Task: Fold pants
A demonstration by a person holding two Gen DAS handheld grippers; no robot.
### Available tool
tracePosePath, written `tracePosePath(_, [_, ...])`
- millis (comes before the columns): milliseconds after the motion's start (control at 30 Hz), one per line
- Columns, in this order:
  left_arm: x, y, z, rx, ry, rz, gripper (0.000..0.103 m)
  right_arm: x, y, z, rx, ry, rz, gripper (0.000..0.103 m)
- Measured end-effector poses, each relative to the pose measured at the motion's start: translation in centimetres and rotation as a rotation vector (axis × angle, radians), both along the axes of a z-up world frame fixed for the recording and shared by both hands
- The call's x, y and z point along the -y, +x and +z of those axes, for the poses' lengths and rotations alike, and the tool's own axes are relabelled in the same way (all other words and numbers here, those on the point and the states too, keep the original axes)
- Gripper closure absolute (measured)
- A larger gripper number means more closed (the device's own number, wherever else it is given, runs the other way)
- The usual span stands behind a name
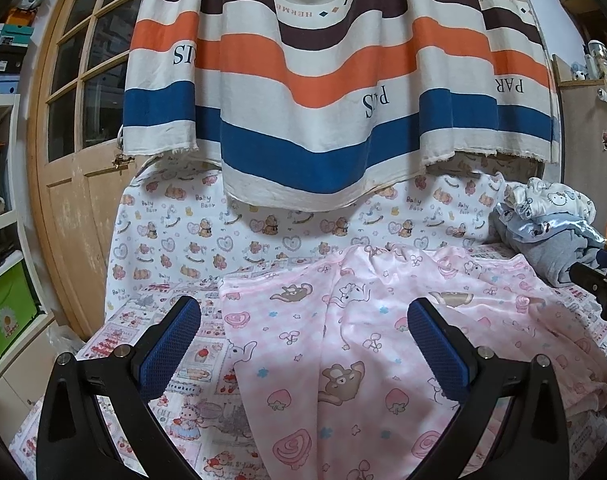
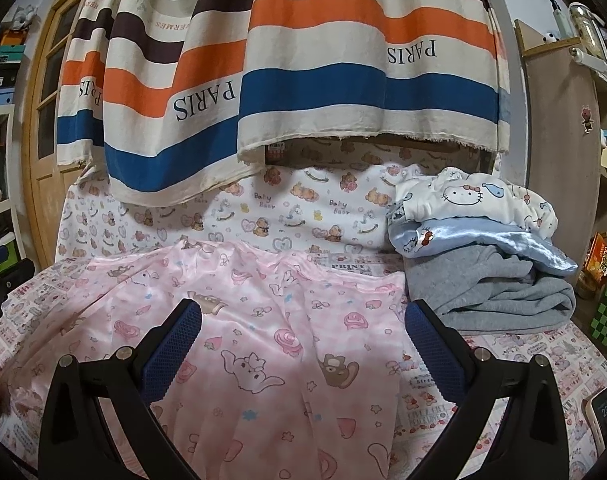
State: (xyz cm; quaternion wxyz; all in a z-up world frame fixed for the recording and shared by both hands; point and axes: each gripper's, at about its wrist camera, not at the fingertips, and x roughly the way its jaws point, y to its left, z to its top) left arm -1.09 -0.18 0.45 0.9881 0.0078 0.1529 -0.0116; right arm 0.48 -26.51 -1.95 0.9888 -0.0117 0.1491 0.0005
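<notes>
A stack of folded clothes (image 2: pixel 479 256), grey at the bottom with pale blue and white cartoon-print pieces on top, sits at the right rear of the bed, just beside the pink pants (image 2: pixel 239 332). A striped curtain (image 2: pixel 303 80) hangs low over the back of the bed, and a phone (image 2: pixel 601 416) lies near the bed's right front edge. The pants lie spread and rumpled across the middle of the printed bed sheet (image 1: pixel 175 380). A wooden door (image 1: pixel 75 120) stands to the left, with shelves of boxes beyond it; a wooden cabinet (image 2: pixel 559 160) stands to the right. The left tool (image 1: pixel 303 336) and the right tool (image 2: pixel 303 336) both hover over the pants with fingers spread wide, holding nothing. Bare sheet shows left of the pants.
</notes>
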Motion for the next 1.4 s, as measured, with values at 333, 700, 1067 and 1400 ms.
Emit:
tracePosePath(333, [0.1, 0.2, -0.1, -0.014, -0.005, 0.001, 0.0, -0.4, 0.1, 0.0, -0.01, -0.008, 0.025, 0.001])
tracePosePath(700, [0.2, 0.1, 0.0, 0.0, -0.005, -0.01, 0.0, -0.5, -0.2, 0.1, 0.006, -0.011, 0.029, 0.001])
tracePosePath(1067, [0.9, -1.2, 0.3, 0.055, -0.013, -0.117, 0.0, 0.0, -0.9, 0.3, 0.024, 0.016, 0.019, 0.001])
tracePosePath(1400, [-0.2, -4.3, 5.3, 0.205, -0.059, -0.102, 0.0, -1.4, -4.9, 2.8, 0.181, 0.029, -0.023, 0.001])
